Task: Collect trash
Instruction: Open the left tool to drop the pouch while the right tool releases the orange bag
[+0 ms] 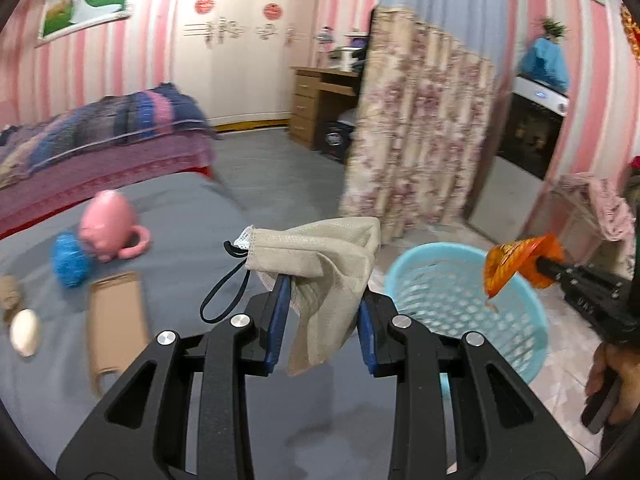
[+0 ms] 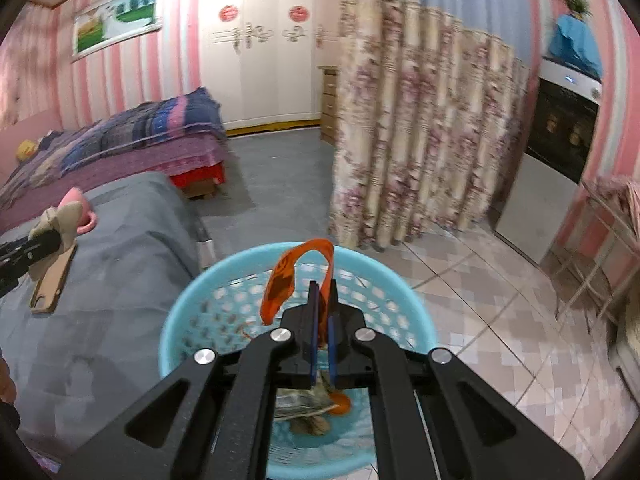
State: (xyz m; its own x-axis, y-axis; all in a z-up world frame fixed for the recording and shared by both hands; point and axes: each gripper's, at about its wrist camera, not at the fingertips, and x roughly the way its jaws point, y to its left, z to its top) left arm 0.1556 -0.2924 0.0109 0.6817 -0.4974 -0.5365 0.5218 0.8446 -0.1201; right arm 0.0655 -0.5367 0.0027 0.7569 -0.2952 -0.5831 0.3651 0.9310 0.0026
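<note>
Now carrying trash to the bin. Right gripper [image 2: 322, 312] is pinching a crinkly orange wrapper [image 2: 298, 276] directly over the perforated blue plastic basket [image 2: 180, 316]; next move calls for letting go. Left gripper [image 1: 322, 300] is clamping a limp beige woven mask [image 1: 320, 252], hanging over the grey bedcover [image 1: 180, 216] beside the basket.

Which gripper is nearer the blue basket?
Right. The right gripper holds an orange wrapper directly over the blue basket; the left gripper, clamping a beige mask, is beside it, above the grey bed.
</note>
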